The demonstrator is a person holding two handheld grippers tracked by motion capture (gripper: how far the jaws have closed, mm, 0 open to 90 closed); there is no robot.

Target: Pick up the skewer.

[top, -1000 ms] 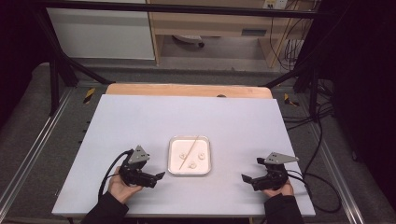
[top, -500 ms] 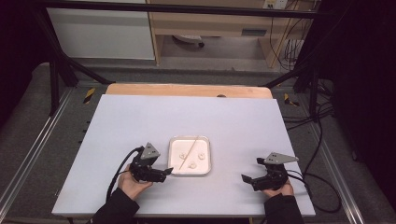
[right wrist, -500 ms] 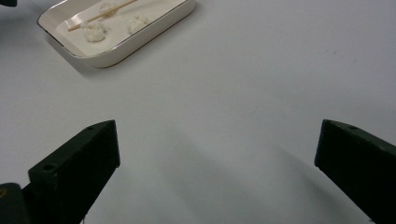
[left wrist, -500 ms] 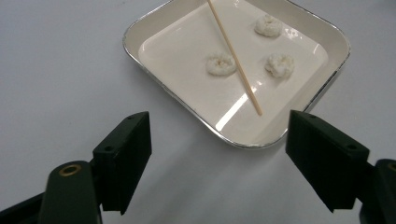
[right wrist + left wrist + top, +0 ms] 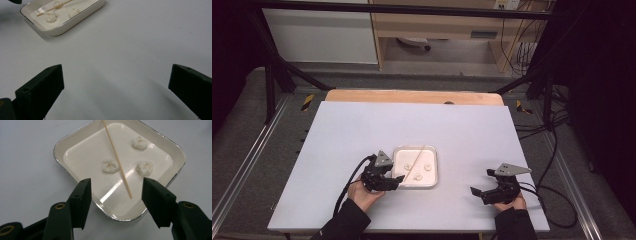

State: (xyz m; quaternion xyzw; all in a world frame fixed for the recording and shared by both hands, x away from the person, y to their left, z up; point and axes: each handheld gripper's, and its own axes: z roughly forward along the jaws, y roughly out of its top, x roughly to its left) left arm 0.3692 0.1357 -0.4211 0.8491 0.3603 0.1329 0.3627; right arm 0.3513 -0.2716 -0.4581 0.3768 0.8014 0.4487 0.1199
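A white square tray (image 5: 401,156) sits on the table's near half. It holds a thin wooden stick (image 5: 414,160) and three white lumps, one of them (image 5: 428,166) at the right. My left gripper (image 5: 398,181) is at the tray's near left corner. In the left gripper view, the tray (image 5: 60,145), the stick (image 5: 116,161) and a lump (image 5: 110,166) lie just beyond the left gripper (image 5: 117,182). Its jaws have just been closing and stand half apart over the tray's corner, pressing on nothing. My right gripper (image 5: 476,192) rests wide open on bare table to the right.
The white tabletop (image 5: 362,130) ends at a wooden strip (image 5: 412,96) along the far edge. In the right gripper view the tray (image 5: 75,21) lies far off at upper left, beyond the right gripper (image 5: 117,71). Cables (image 5: 557,190) trail off the table's right side.
My left gripper has slid right, up to the tray's near left corner, and its jaws have narrowed. The right gripper has stayed put.
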